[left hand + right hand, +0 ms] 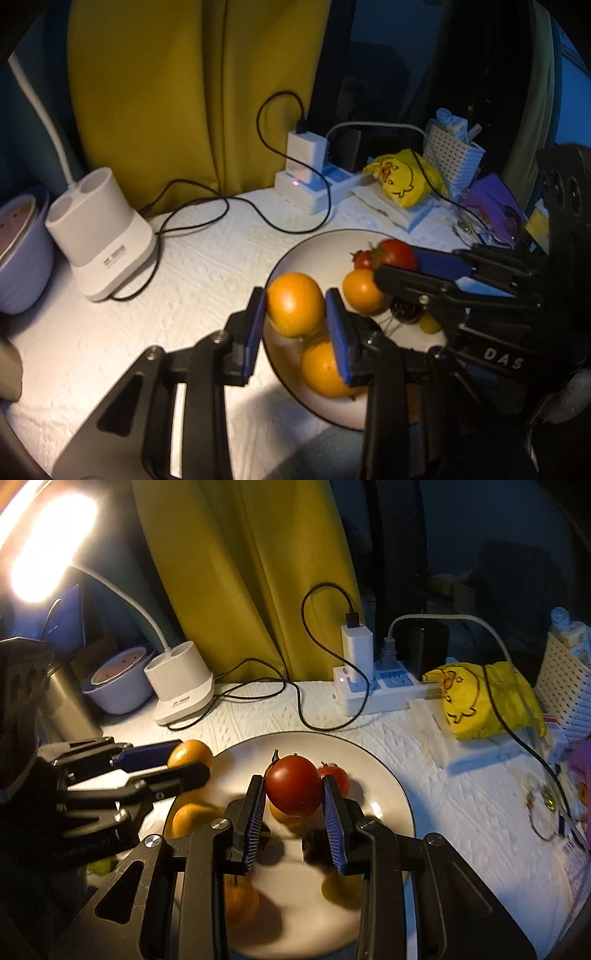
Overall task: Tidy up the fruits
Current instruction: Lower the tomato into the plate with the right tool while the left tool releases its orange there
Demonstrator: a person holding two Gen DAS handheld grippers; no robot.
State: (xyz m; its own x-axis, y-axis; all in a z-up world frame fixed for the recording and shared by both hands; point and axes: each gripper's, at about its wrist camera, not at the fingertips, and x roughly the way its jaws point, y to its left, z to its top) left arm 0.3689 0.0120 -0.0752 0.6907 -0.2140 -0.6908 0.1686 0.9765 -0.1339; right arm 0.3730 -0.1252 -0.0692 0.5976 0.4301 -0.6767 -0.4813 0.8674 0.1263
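Fruits: a round orange citrus fruit [294, 304] is pinched in the jaws of the left gripper [295, 314]; a dark red tomato [293, 790] is pinched in the jaws of the right gripper [294, 797]; both are held over the round grey plate [388, 775].
On the plate: in the left wrist view, two more orange fruits, one [362, 291] near the middle and one [325, 369] partly behind the left jaw, one small red tomato [364, 259], and one small yellow fruit [429, 323].
Around: a white lamp base with two round cups [101, 243] and a pale lilac bowl [22, 258] to the left; a white power strip with chargers [369, 690], a yellow bag printed with a duck [404, 177] and a white perforated basket [452, 155] at the back of the white textured counter [207, 266].
In the way: black cables [207, 210] loop across the counter just behind the plate; each gripper crosses the other's view of the plate.
Hard to make out: dark lumps on the plate [314, 845] under the right gripper are blurred; the right-hand clutter is cut off.
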